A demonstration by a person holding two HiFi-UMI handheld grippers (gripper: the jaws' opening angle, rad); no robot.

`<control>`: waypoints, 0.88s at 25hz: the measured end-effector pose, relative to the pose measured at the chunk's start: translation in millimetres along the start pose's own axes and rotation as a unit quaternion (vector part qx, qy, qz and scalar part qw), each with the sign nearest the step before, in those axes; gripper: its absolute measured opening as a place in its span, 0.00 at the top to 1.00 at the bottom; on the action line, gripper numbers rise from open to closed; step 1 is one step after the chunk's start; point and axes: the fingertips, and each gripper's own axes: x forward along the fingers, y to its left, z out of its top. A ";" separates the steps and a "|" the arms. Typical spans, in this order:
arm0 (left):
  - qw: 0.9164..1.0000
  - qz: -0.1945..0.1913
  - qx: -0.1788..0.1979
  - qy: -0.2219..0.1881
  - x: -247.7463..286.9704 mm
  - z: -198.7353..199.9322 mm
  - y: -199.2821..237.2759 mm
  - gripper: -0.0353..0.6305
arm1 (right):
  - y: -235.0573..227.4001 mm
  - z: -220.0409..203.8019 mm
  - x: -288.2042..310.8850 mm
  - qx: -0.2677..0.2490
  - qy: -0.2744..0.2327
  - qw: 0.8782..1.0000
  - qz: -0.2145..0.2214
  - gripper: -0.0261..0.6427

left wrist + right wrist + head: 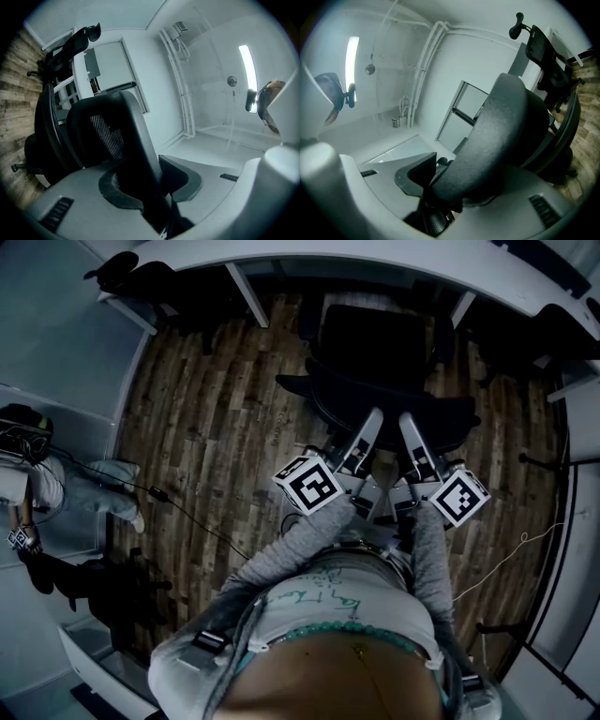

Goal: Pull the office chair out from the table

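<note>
The black office chair [375,362] stands on the wood floor, its seat towards the white table [394,259] at the top of the head view. Both grippers hold the top of its backrest side by side. My left gripper [372,420] is shut on the backrest's dark mesh edge [136,140], which runs between its grey jaws [150,180]. To its right, my right gripper [406,425] is shut on the padded top of the backrest [501,136], filling the gap between its jaws [450,180].
A person [28,488] stands at the left, with a cable [178,507] trailing over the floor. More black chairs [65,51] [546,56] stand by white tables. Table legs [246,292] flank the chair. A stand's foot [539,463] is at the right.
</note>
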 end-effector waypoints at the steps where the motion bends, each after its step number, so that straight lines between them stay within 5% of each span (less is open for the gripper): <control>1: 1.000 -0.002 0.000 0.000 -1.7 0.6 -0.4 0.78 | 1.8 -1.1 -0.3 -0.001 -0.002 1.000 0.000 0.71; 22: 0.999 -0.020 0.020 0.045 -23.0 -1.7 -2.9 0.68 | 9.2 -11.5 -16.9 -0.041 -0.026 0.998 -0.040 0.63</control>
